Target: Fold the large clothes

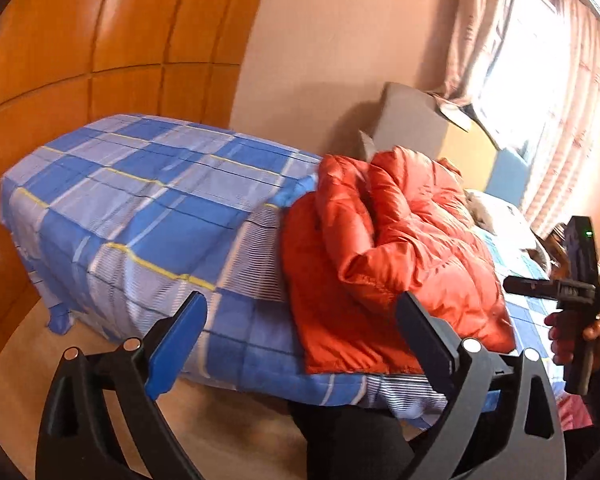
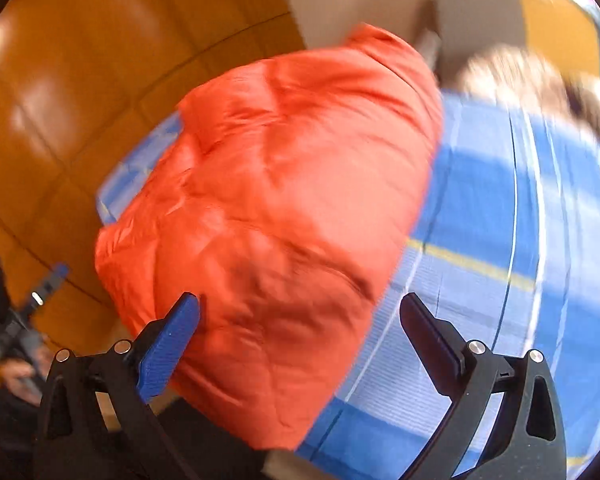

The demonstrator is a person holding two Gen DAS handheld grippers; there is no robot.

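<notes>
An orange puffer jacket [image 1: 396, 248] lies folded in a bundle on the bed with the blue checked cover [image 1: 148, 200], near the bed's front edge. My left gripper [image 1: 300, 320] is open and empty, held in front of the bed, just left of the jacket's lower edge. My right gripper [image 2: 300, 320] is open and empty, hovering over the jacket [image 2: 284, 208], which fills the middle of the blurred right wrist view. The right gripper also shows in the left wrist view [image 1: 572, 292], in a hand to the right of the jacket.
Orange wooden wardrobe panels [image 1: 80, 60] stand left of and behind the bed. A grey cardboard box [image 1: 416, 124] and a pillow [image 1: 500, 216] sit at the bed's far end under a curtained window [image 1: 540, 80]. Wooden floor [image 1: 220, 432] lies below the bed edge.
</notes>
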